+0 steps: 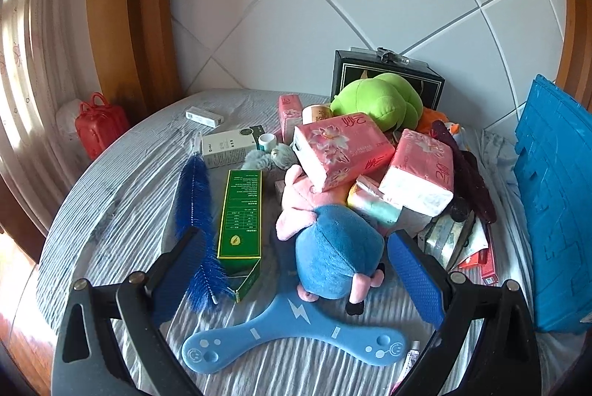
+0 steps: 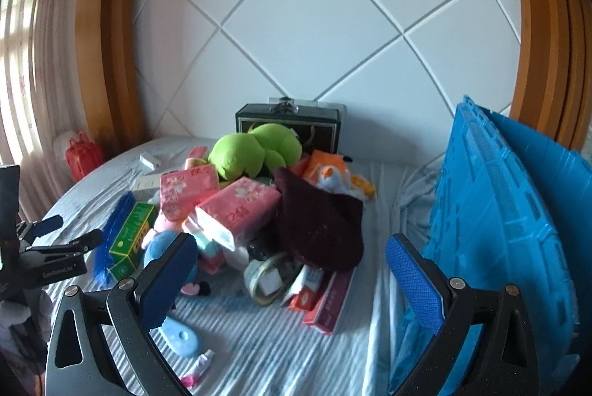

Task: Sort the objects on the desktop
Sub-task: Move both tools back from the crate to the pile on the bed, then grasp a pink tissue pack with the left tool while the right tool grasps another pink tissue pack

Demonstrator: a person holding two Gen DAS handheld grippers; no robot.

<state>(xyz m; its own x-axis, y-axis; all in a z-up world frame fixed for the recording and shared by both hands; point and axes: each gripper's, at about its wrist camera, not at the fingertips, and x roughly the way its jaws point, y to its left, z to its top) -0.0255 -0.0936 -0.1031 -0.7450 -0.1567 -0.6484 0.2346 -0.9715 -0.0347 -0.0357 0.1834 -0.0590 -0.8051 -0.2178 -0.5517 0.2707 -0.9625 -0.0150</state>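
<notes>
A heap of objects lies on a striped grey sheet (image 1: 122, 203). It holds pink tissue packs (image 1: 344, 148), a green plush (image 1: 381, 100), a pink-and-blue pig plush (image 1: 333, 248), a green box (image 1: 240, 215), a blue bottle brush (image 1: 196, 211) and a blue boomerang-shaped toy (image 1: 292, 340). My left gripper (image 1: 299, 270) is open, its jaws standing either side of the pig plush, above the boomerang toy. My right gripper (image 2: 292, 277) is open and empty above the sheet, near a tape roll (image 2: 264, 279), a red box (image 2: 329, 303) and a maroon cloth (image 2: 318, 226).
A folded blue plastic crate (image 2: 499, 229) leans at the right. A black box (image 1: 388, 74) stands behind the heap against the white padded wall. White boxes (image 1: 229, 144) lie at the back left. A red mini suitcase (image 1: 100, 126) sits at the far left.
</notes>
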